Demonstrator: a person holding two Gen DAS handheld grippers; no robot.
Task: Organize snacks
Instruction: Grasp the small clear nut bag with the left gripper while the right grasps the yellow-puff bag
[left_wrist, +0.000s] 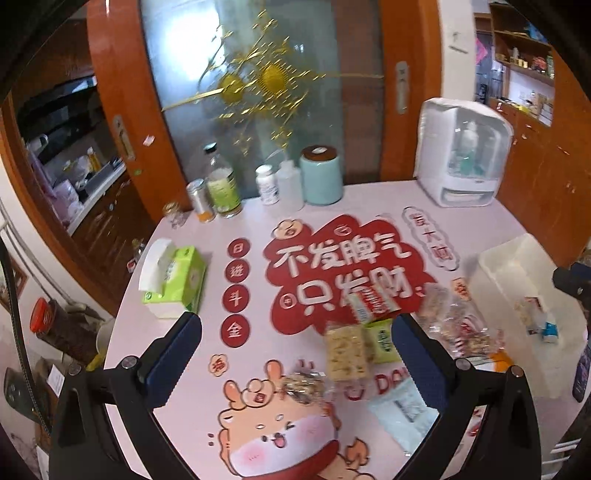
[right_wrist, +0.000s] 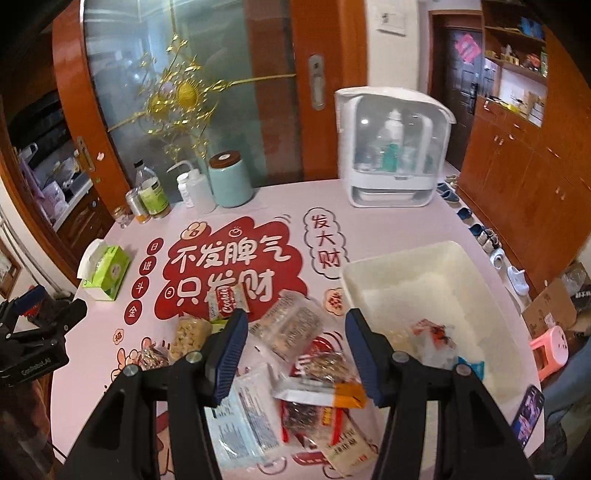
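At the table's left edge lies one green tissue box (right_wrist: 107, 271), with bottles and a mint canister (right_wrist: 231, 179) along the back. The left gripper (left_wrist: 297, 334) hovers with fingers spread, holding nothing. Snack packets (right_wrist: 295, 328), clear and crinkled, lie scattered mid-table, not boxed. The right gripper (right_wrist: 295, 334) hangs above them, fingers apart and empty. One white bin (right_wrist: 436, 273) at right holds a few packets, with one white cabinet (right_wrist: 393, 147) behind it.

The table (right_wrist: 424, 221) is pale pink, printed with a red cloud (right_wrist: 229, 273) bearing white characters. Left of the cloud sits a green-and-white tissue box (right_wrist: 107, 273); behind it a mint jar (right_wrist: 231, 181). Right of the cloud stands a cream bin (right_wrist: 476, 280).
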